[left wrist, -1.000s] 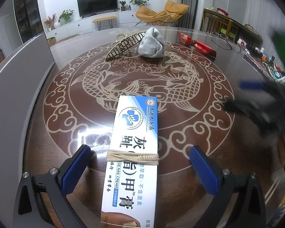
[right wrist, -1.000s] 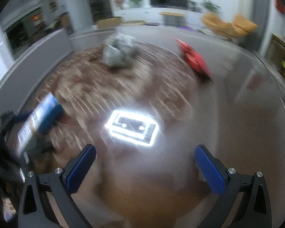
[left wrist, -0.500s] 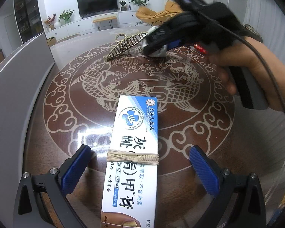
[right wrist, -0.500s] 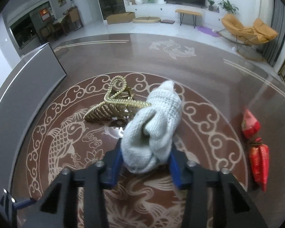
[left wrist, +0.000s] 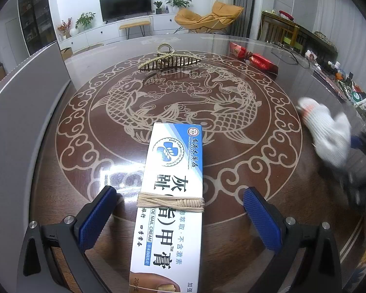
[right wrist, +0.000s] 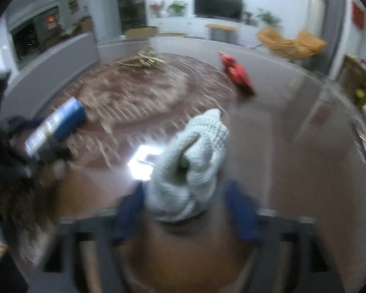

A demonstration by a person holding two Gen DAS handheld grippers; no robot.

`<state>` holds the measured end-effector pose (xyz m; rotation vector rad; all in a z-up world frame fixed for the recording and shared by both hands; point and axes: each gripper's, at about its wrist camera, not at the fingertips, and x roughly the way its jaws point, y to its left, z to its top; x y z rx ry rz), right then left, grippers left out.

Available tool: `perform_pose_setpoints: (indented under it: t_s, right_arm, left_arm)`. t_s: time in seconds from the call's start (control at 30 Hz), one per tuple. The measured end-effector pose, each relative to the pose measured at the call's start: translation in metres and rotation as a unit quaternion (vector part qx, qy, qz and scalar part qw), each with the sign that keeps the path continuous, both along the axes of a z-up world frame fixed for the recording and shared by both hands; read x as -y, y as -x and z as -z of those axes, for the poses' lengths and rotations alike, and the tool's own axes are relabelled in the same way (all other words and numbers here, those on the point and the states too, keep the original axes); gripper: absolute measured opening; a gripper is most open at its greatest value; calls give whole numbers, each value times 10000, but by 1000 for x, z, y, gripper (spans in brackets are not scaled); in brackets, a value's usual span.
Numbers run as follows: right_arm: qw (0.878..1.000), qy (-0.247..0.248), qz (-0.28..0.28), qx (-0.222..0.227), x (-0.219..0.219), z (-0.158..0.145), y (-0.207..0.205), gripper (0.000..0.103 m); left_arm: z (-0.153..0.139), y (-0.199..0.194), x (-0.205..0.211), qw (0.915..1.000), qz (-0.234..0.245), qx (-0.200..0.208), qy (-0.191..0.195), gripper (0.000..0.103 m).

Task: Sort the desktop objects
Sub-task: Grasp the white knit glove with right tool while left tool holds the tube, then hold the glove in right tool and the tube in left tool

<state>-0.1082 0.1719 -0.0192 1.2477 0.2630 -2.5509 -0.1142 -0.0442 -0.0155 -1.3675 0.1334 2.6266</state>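
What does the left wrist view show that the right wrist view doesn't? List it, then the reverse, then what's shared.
Left only: the left gripper open astride the box, with its print and band sharp. Right only: the right gripper, blurred, its jaws just opening with the glove between them. Both: box, glove, claw, red packets, table.

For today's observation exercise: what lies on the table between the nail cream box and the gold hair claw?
Nothing: the left wrist view shows only bare fish-patterned table between nail cream box and gold hair claw.
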Motion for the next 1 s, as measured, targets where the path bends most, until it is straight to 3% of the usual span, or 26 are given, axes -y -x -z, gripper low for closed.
perform_pose_setpoints:
  t_s: [0.23, 1.0]
  right_arm:
    - [9987, 79, 456, 214, -6, 2, 13, 103]
    - [9987, 74, 457, 209, -7, 0, 12, 103]
  left_arm:
    - [1, -1, -1, 10000, -6, -4, 14, 103]
    - [1, -1, -1, 10000, -6, -6, 11, 103]
